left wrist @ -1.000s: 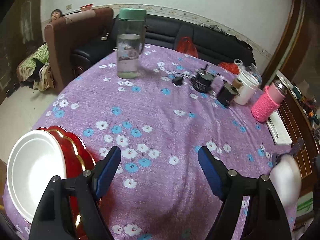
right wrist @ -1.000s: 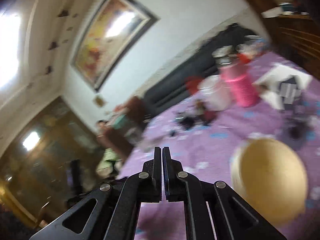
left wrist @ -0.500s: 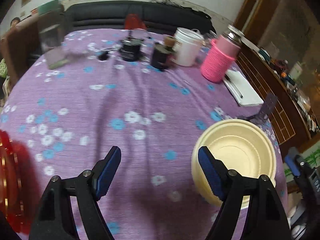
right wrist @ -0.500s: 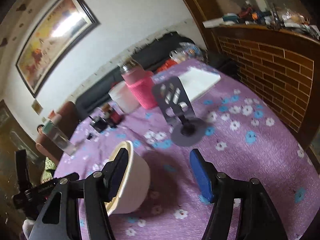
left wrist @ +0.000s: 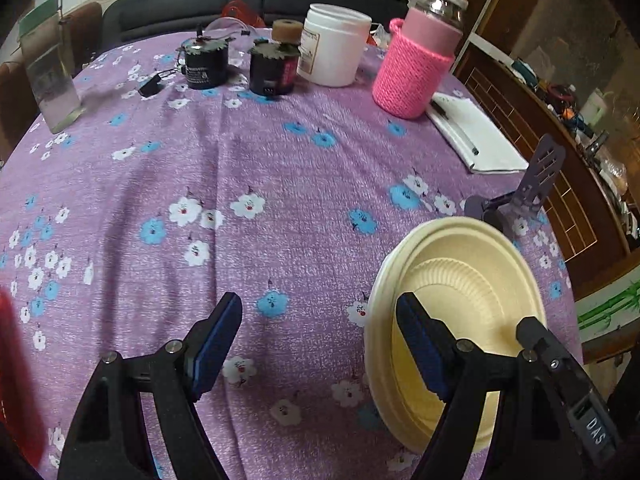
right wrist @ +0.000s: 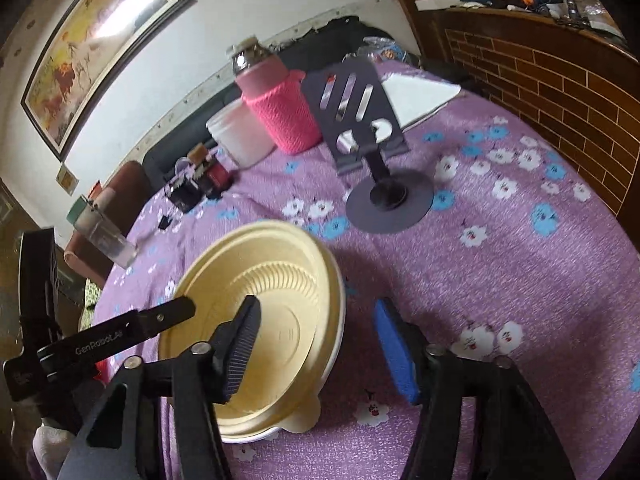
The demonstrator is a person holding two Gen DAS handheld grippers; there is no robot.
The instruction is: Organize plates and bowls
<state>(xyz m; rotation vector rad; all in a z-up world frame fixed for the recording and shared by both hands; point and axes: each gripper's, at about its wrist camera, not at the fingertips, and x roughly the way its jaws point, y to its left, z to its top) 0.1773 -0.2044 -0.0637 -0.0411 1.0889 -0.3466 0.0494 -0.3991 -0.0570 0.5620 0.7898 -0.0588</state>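
While both jaws gape, left gripper (left wrist: 320,340), right gripper (right wrist: 316,344) straddle cream bowl (right wrist: 256,280) rim, purple tablecloth (left wrist: 280,184).

Matt ribbed cream bowl (left wrist: 460,276) on woven purple floral tablecloth (left wrist: 248,168); knitted pink bottle sleeve (left wrist: 414,68).

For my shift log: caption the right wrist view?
Open right gripper straddling the rim of a cream bowl on a purple floral tablecloth.

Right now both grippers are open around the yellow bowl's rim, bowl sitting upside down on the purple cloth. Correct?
Not quite: the yellow bowl is right side up, ribbed inside showing in the right wrist view. The left gripper and right gripper are open at its rim on the purple cloth.
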